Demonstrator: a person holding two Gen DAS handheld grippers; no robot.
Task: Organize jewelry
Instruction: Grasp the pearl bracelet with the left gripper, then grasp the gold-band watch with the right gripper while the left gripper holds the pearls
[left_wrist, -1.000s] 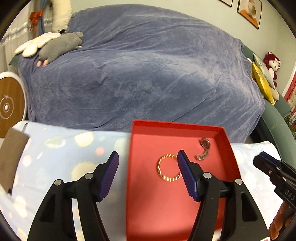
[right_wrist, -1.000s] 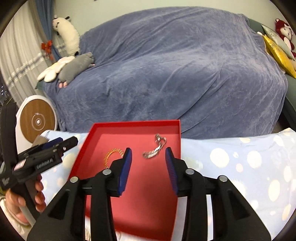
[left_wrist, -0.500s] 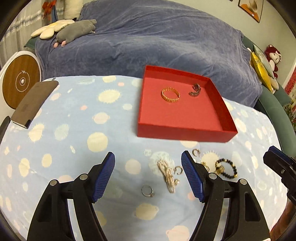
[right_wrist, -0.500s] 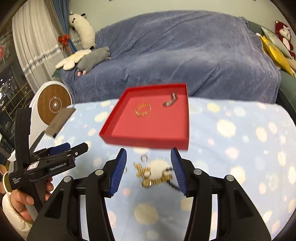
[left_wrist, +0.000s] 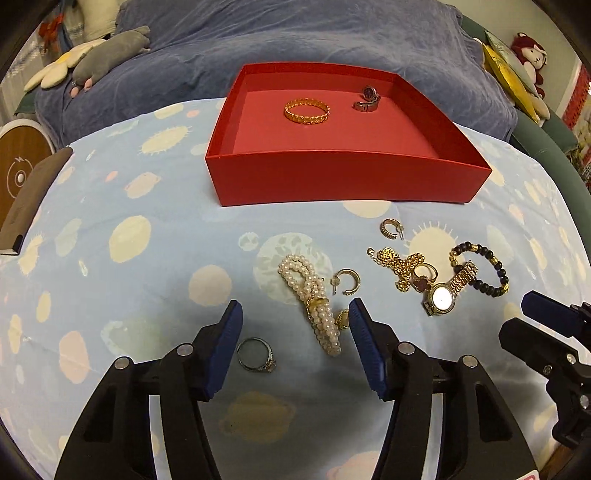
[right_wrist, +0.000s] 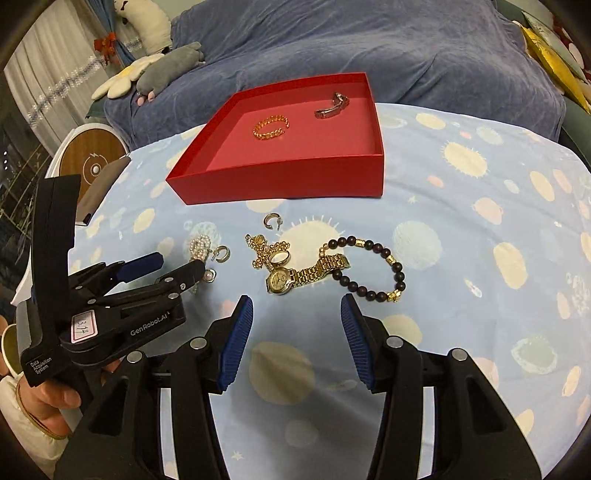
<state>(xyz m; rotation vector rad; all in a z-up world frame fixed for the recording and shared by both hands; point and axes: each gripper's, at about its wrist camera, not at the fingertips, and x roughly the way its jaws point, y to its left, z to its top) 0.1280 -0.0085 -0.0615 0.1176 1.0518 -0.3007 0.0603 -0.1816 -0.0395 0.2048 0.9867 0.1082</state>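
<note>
A red box at the table's far side holds a gold bangle and a silver watch. Loose pieces lie in front of it. My left gripper hangs low over a pearl strand. Its jaws are closing, the strand lies between them, and the pads are clear of it. A silver ring rests by its left finger. My right gripper is open and empty, just short of a gold watch and a dark bead bracelet.
Two gold hoop earrings and a gold chain lie among the loose pieces. A brown booklet sits at the table's left edge. A sofa under a blue cover stands behind, with plush toys.
Both grippers have drawn back from over the red box and come down toward the loose jewellery. The left jaws stand narrower than half a second ago.
</note>
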